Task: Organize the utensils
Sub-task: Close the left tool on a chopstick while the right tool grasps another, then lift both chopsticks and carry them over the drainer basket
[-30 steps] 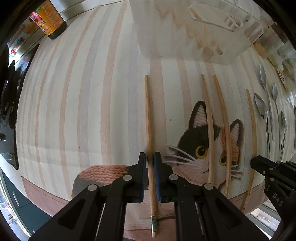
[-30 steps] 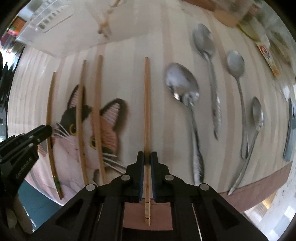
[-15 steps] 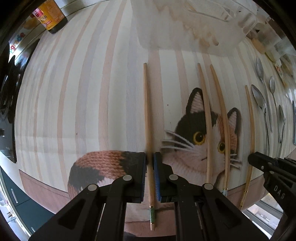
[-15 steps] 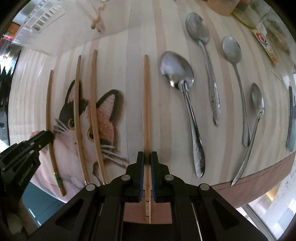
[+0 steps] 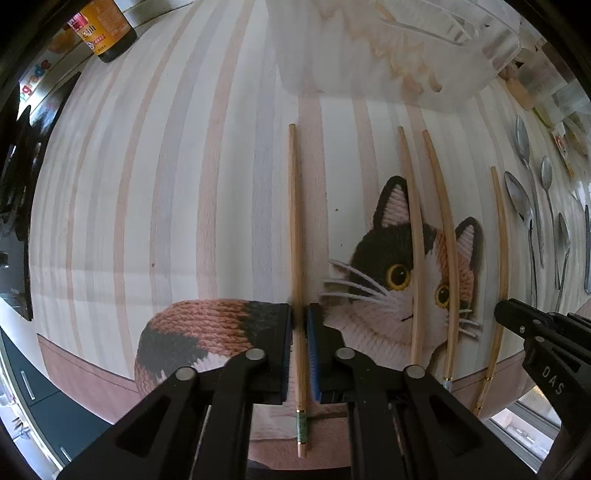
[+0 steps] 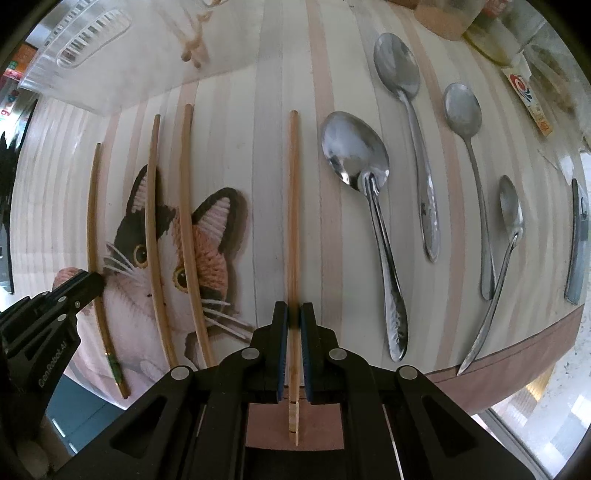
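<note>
Striped cloth printed with a knitted calico cat (image 5: 402, 266) covers the table (image 5: 166, 184), and both grippers point straight down at it. At left, the left gripper (image 5: 299, 314) is clamped on a pale wooden chopstick with a green band (image 5: 295, 221), its blue pads pressed to the shaft near the banded end. At right, the right gripper (image 6: 293, 314) pinches a plain chopstick (image 6: 293, 203) the same way, low on the shaft.

Between the two held sticks, two more chopsticks (image 6: 188, 229) lie side by side across the cat's face, near but apart. Beyond the plain chopstick, four steel spoons (image 6: 356, 158) lie handle-down, one small spoon's handle crossing another's. A dark flat utensil (image 6: 578, 236) sits at the far right edge, too distorted to identify.

A translucent plastic basket (image 5: 369, 62) stands just past the chopstick tips, its contents blurred. A sauce bottle (image 5: 105, 33) is cut off at the upper left.
</note>
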Motion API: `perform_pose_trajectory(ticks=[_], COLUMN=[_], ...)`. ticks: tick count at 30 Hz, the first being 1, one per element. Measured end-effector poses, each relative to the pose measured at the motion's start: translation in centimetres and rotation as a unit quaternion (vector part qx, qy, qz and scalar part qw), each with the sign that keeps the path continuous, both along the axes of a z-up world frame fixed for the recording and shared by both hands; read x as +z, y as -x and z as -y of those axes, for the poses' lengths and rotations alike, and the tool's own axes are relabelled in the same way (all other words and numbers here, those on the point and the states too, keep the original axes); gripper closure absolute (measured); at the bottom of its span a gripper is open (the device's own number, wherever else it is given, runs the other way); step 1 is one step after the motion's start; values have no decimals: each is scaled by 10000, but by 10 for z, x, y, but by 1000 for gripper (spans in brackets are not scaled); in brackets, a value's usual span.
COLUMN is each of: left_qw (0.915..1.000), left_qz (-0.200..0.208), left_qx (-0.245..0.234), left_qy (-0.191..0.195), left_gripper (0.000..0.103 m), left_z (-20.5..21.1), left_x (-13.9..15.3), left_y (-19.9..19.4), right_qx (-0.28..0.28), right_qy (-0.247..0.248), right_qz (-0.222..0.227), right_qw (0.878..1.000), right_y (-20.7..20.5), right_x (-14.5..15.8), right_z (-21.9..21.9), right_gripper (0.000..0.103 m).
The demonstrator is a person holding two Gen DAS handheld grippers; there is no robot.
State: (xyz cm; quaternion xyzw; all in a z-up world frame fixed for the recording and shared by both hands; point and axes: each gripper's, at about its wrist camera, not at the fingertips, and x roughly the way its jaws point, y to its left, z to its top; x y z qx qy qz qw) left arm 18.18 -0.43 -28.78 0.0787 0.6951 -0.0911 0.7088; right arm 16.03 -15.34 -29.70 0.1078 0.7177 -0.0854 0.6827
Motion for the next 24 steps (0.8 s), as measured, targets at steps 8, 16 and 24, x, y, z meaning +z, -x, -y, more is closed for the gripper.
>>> perform_pose_trajectory(ticks=[8, 16, 24], left_qw=[9990, 9930, 9814], left_qz=[392, 1115, 1679], left_qx=[176, 383, 409], left_qy=[-89, 95, 840], left_gripper=[99, 99, 99], left_z=[-24, -45, -24], left_x=[32, 111, 200], left_y=[2, -11, -63], right_qx=[-95, -157, -58], right_qy=[-185, -402, -716], right_qz=[322, 911, 1715], right_qw=[9993, 9949, 9826], right_y=[4, -2, -64], right_x=[30, 94, 176], right_z=[7, 25, 49], right_gripper=[96, 96, 96])
